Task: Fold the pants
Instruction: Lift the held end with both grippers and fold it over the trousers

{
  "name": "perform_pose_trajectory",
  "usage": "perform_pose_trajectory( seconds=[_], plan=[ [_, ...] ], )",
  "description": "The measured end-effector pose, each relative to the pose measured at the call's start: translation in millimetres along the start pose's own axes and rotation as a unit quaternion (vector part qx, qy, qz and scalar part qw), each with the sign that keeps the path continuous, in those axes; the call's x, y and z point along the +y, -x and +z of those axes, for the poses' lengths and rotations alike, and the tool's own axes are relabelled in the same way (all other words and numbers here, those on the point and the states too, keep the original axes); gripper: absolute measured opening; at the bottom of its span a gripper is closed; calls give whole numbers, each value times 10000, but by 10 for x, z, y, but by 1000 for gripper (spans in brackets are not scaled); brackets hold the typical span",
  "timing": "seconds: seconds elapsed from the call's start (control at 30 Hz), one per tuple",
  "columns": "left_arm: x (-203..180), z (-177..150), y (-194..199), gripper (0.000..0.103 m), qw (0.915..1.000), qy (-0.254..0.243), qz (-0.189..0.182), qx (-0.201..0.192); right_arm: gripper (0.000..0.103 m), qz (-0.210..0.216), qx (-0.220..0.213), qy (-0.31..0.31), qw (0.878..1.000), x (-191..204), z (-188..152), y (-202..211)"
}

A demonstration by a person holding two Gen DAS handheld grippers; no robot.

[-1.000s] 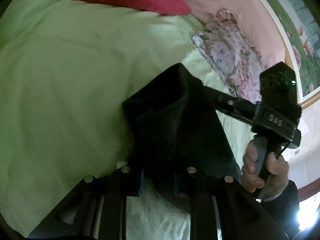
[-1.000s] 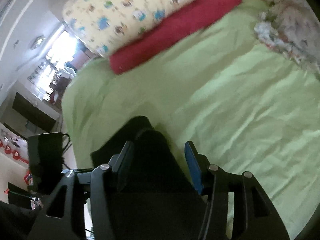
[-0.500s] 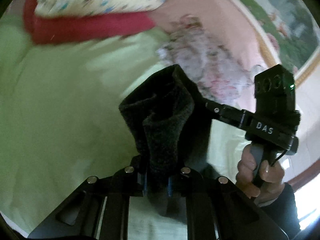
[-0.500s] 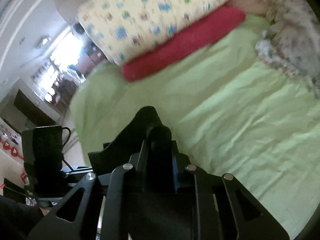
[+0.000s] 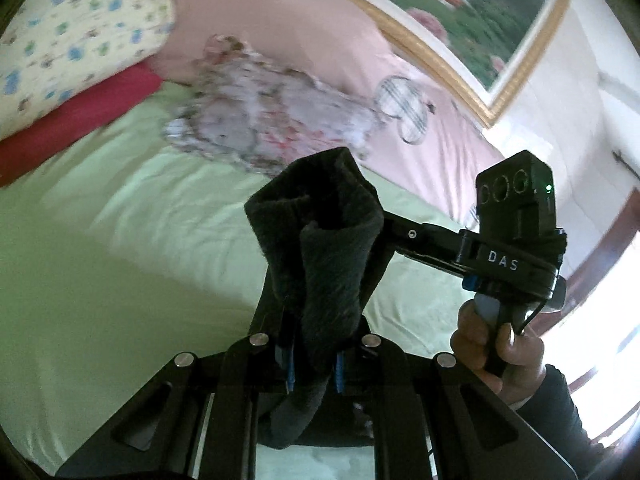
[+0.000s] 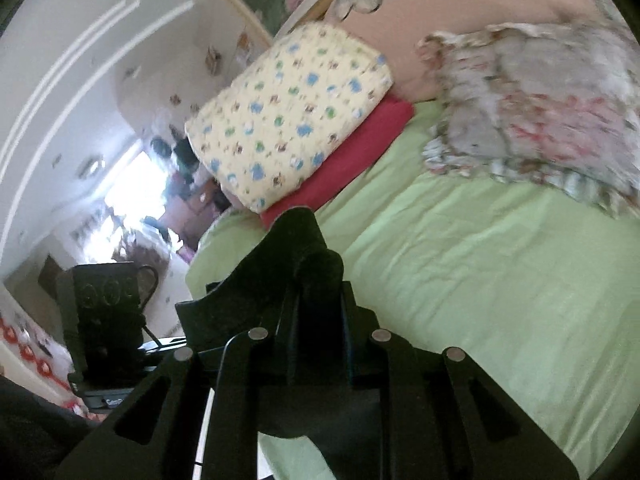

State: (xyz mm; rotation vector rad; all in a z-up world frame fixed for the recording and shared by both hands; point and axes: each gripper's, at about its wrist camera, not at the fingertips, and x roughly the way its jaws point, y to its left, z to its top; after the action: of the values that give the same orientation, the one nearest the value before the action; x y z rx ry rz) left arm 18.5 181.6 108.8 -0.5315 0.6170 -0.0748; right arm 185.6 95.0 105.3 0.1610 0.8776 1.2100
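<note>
The pants (image 5: 320,240) are dark, fuzzy cloth, lifted above a light green bed sheet (image 5: 120,260). My left gripper (image 5: 314,364) is shut on a bunched edge of them, which stands up in a fold in front of the camera. My right gripper (image 6: 316,344) is shut on another edge of the pants (image 6: 296,264). In the left wrist view the right gripper's body (image 5: 512,248) and the hand holding it sit close on the right, its fingers hidden behind the cloth. The left gripper's body (image 6: 104,320) shows at the left of the right wrist view.
A yellow patterned pillow (image 6: 292,116) lies on a red pillow (image 6: 352,152) at the head of the bed. A floral ruffled cushion (image 6: 540,112) lies beside them against a pink headboard (image 5: 312,48). A framed picture (image 5: 460,12) hangs above.
Both grippers closed on the pants edges and rose, tilting up so the headboard and wall came into view. The cloth now hangs bunched between them, off the sheet.
</note>
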Motion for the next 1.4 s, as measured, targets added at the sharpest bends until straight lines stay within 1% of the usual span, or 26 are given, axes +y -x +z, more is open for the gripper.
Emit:
perform_pose_trajectory(
  seconds=[0.07,0.2,0.4,0.53,0.7,0.87,0.97,1.1,1.2,1.3,1.4],
  plan=[
    [-186,-63,-61,12,9998,-135,-85,116,19,-18,-163,-173,9997,-100,-101,219],
    [-499,-179,-180,12,9984,-468,-98,302,19,-75,-448,-410,9981,-252,-334,577],
    [-862,-370,-372,12,9947,-852,-67,578,19,-64,-774,-770,9940,-496,-683,919],
    [-1000,-481,-444,12,9921,-1036,-69,706,19,-63,-932,-1018,9904,-657,-906,1084],
    [-1174,-639,-516,12,9874,-1353,3,826,19,-47,-1150,-1230,9857,-764,-1168,1256],
    [-1232,-790,-656,12,9832,-1564,17,942,19,-112,-1269,-1432,9815,-853,-1429,1337],
    [-1257,-902,-742,12,9809,-1653,-34,1021,19,-156,-1319,-1575,9785,-934,-1582,1368],
    [-1309,-999,-810,13,9776,-1831,-94,1034,19,-192,-1400,-1750,9744,-1027,-1756,1411],
    [-1354,-1089,-847,13,9749,-2007,-82,958,19,-196,-1472,-1864,9712,-1111,-1866,1449],
    [-1376,-1133,-856,15,9740,-2107,-45,834,19,-235,-1507,-1907,9697,-1166,-1915,1448],
    [-1392,-1155,-853,19,9737,-2170,-72,694,19,-214,-1568,-1875,9694,-1180,-1917,1441]
  ],
)
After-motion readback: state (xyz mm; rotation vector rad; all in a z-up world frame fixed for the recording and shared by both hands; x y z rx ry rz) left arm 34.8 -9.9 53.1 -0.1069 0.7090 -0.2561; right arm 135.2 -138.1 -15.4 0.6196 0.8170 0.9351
